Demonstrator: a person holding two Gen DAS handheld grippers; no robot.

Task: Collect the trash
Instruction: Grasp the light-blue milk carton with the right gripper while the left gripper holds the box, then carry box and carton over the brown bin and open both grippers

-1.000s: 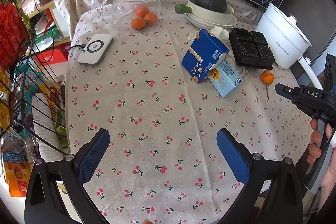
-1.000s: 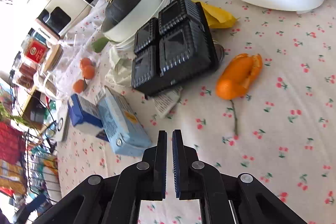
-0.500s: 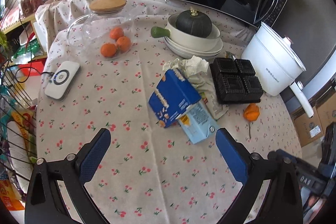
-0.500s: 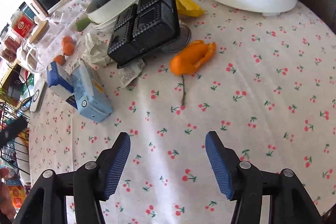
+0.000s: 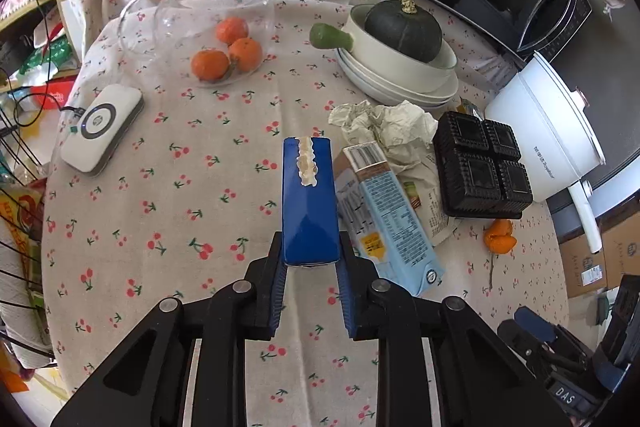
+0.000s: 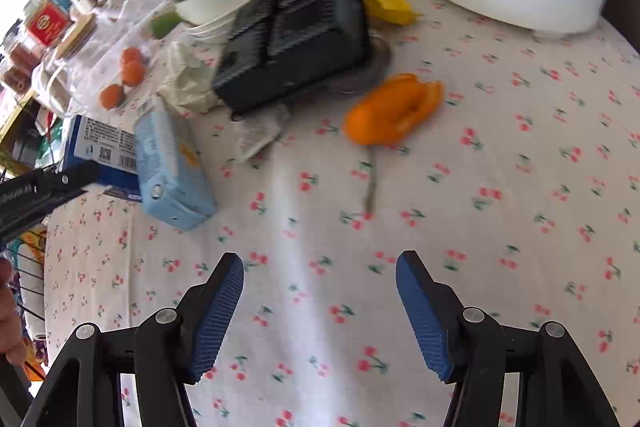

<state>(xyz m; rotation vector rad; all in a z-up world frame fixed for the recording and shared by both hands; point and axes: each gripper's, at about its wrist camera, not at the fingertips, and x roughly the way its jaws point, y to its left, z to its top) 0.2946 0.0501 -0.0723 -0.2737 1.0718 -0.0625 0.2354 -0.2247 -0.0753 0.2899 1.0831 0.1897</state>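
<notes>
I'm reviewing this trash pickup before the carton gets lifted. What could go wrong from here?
1. The left gripper pinches only the near end of the dark blue carton, so it may pivot or slip when lifted.
2. Its top is torn open, so any leftover contents could spill onto the cherry-print tablecloth.
3. The light blue carton lies right beside it and could get dragged along.
</notes>
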